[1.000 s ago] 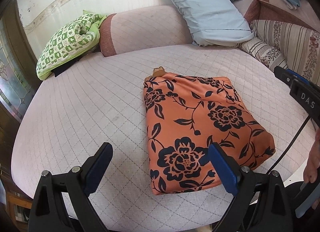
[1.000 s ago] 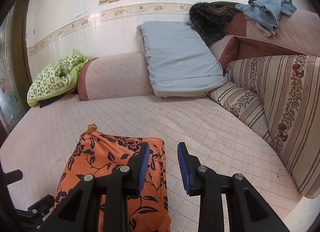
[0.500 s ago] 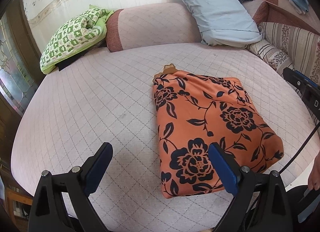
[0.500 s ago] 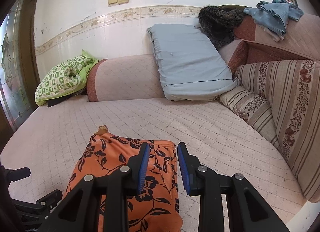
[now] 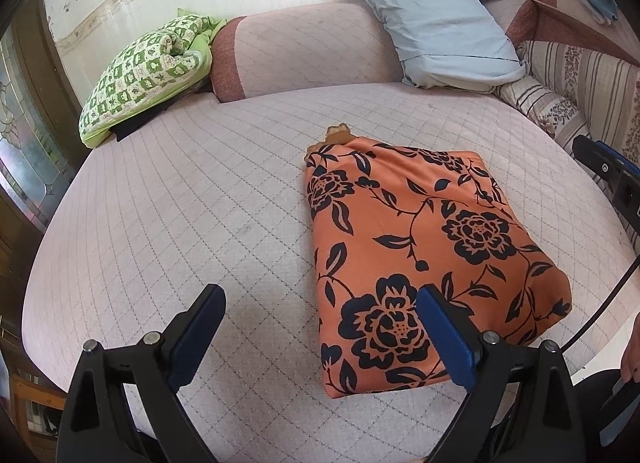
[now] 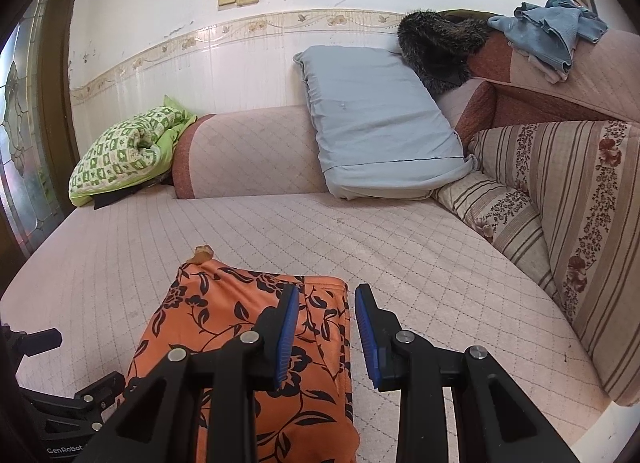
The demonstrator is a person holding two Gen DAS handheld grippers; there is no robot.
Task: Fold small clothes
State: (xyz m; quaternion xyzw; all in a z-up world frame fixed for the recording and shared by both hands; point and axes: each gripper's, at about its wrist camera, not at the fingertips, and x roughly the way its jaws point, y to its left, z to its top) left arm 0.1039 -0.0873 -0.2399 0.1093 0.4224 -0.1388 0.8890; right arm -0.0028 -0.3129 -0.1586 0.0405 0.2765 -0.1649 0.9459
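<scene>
My left gripper (image 5: 320, 327): jaws wide apart, nothing between the pads, held above the near edge of the sofa seat (image 5: 168, 199). Its right finger overlaps the near end of the folded orange garment (image 5: 416, 263) in the left wrist view; I cannot tell if it touches. My right gripper (image 6: 326, 333): jaws narrow, a clear gap between the 2 blue pads, nothing gripped. It sits over the garment's right edge.

Count, task items: 1 folded orange garment with black flowers, a compact rectangle lying flat on the seat, toward the near right part. 1 small tan tab pokes out at its far left corner.

Count, other items: 1 light blue pillow (image 6: 380, 123) leaning on the back cushion; 1 green checked pillow (image 6: 120, 155) at the far left corner; 2 striped floral cushions (image 6: 560, 215) along the right edge; 1 dark furry item (image 6: 436, 47) and 1 blue cloth (image 6: 552, 39) up on the backrest at the far right.

Edges and room: seat open to the left of the garment and beyond it up to the back cushion. A narrower open strip lies between the garment's right edge and the striped cushions. A black cable (image 5: 600, 311) runs off the near right edge.
</scene>
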